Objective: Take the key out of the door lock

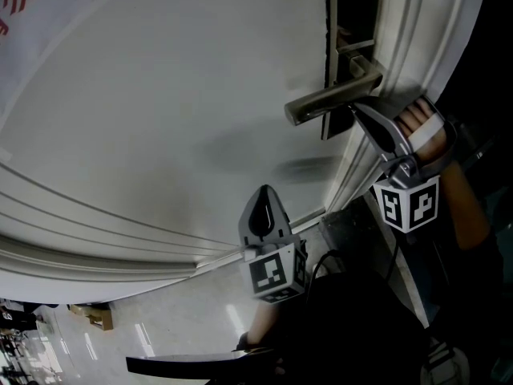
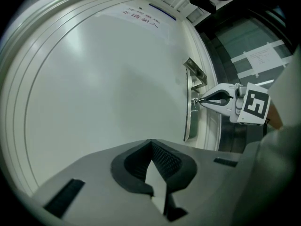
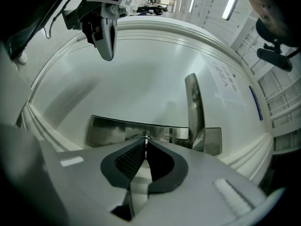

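A white door (image 1: 160, 119) carries a metal lever handle (image 1: 330, 99) on a long steel lock plate (image 3: 113, 130). My right gripper (image 3: 145, 143) is pressed up to that plate just below the handle (image 3: 194, 108), its jaws shut on the thin metal key (image 3: 146, 138) that sticks out of the lock. In the left gripper view the same gripper (image 2: 201, 100) pinches the key (image 2: 194, 100) at the plate (image 2: 188, 117). My left gripper (image 1: 263, 191) hangs shut and empty to the left, well off the door face; its jaws (image 2: 151, 143) hold nothing.
The door frame's moulding (image 1: 417, 30) runs along the right of the handle. A person's hand (image 1: 421, 127) holds the right gripper close to the frame. A printed notice (image 2: 141, 17) is stuck high on the door. Tiled floor (image 1: 168, 327) shows below.
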`<control>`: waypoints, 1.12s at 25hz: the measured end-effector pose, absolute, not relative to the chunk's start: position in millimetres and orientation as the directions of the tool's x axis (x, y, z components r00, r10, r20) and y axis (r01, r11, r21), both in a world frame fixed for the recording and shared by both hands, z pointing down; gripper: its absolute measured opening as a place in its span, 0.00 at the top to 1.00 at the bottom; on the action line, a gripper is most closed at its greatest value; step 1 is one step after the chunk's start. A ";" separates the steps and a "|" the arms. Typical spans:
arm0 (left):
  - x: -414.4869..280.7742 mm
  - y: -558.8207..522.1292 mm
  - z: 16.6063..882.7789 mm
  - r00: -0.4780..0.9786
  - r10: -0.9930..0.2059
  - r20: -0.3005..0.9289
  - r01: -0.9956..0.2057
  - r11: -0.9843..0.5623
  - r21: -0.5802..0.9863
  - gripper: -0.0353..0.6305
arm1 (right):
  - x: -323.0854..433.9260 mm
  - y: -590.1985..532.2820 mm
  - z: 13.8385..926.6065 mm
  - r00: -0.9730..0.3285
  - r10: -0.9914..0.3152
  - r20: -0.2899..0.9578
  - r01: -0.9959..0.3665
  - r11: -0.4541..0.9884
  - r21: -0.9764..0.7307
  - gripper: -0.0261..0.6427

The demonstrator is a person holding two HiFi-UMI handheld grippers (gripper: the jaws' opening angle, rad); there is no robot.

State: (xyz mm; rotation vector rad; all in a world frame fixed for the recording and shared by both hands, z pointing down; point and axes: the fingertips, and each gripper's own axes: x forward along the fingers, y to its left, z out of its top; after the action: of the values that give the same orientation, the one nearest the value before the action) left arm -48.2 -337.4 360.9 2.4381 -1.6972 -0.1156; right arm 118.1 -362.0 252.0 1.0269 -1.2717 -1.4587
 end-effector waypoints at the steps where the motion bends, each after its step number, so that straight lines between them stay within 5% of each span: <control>1: -48.5 -337.3 361.3 0.348 -0.937 0.030 -0.923 -0.338 0.183 0.95 | 118.1 -362.0 251.9 -0.233 -0.972 -0.019 0.104 -0.044 0.994 0.94; 14: -52.5 -336.6 362.1 0.343 -0.939 0.039 -0.925 -0.330 0.189 0.95 | 118.5 -361.6 249.6 -0.225 -0.974 0.008 -0.016 0.012 1.000 0.94; 28: -46.3 -331.9 363.1 0.357 -0.934 0.024 -0.920 -0.347 0.181 0.95 | 119.1 -355.3 250.9 -0.225 -0.974 -0.009 0.025 -0.016 1.000 0.94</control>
State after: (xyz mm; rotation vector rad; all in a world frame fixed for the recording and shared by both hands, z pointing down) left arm -46.3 -331.9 363.1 2.4489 -1.6903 -0.1253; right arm 119.1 -355.3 250.9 1.0825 -1.3481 -1.3966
